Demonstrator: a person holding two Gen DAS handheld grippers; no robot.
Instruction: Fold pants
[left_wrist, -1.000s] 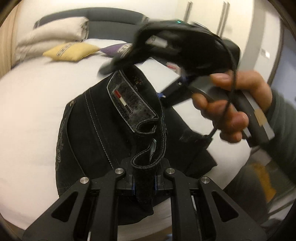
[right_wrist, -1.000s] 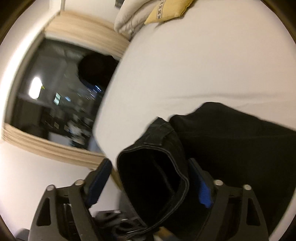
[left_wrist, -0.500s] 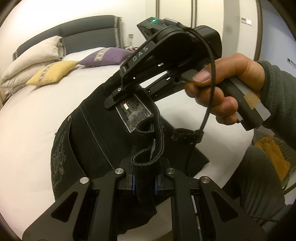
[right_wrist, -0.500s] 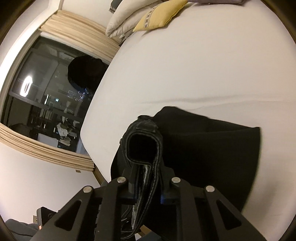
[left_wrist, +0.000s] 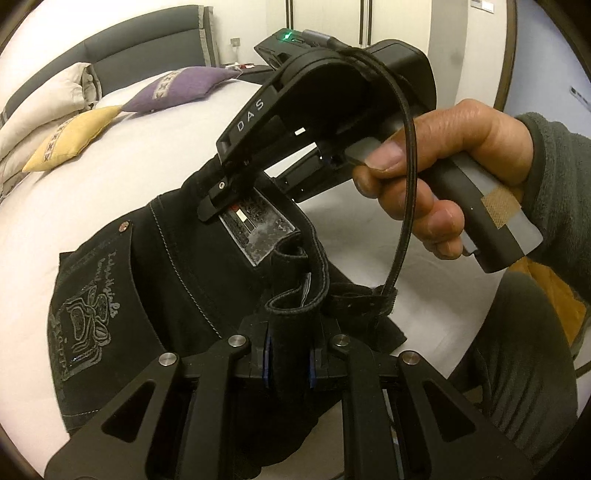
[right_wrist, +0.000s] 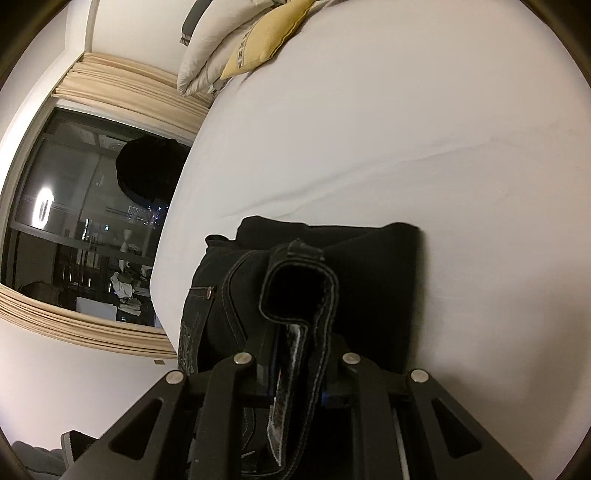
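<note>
Black pants (left_wrist: 177, 280) with white stitching and an embroidered back pocket lie bunched on the white bed (left_wrist: 74, 192). My left gripper (left_wrist: 290, 354) is shut on a fold of the waistband, near the leather label (left_wrist: 255, 236). My right gripper (right_wrist: 299, 373) is shut on another part of the waistband (right_wrist: 299, 280); in the left wrist view the right gripper (left_wrist: 221, 199) pinches the band just above the label, held by a hand (left_wrist: 443, 177). The pants' folded body (right_wrist: 369, 280) rests on the sheet beyond the right gripper.
Yellow (left_wrist: 70, 136), purple (left_wrist: 184, 86) and white pillows sit at the grey headboard (left_wrist: 155, 55). The bed's edge runs along a dark window (right_wrist: 85, 229) with beige curtains. A wardrobe stands behind the hand. The person's leg (left_wrist: 517, 369) is at lower right.
The right gripper went from open around the waistband to shut on it. Both grippers have lifted the band, and the pants' body has drawn into a tidier folded block.
</note>
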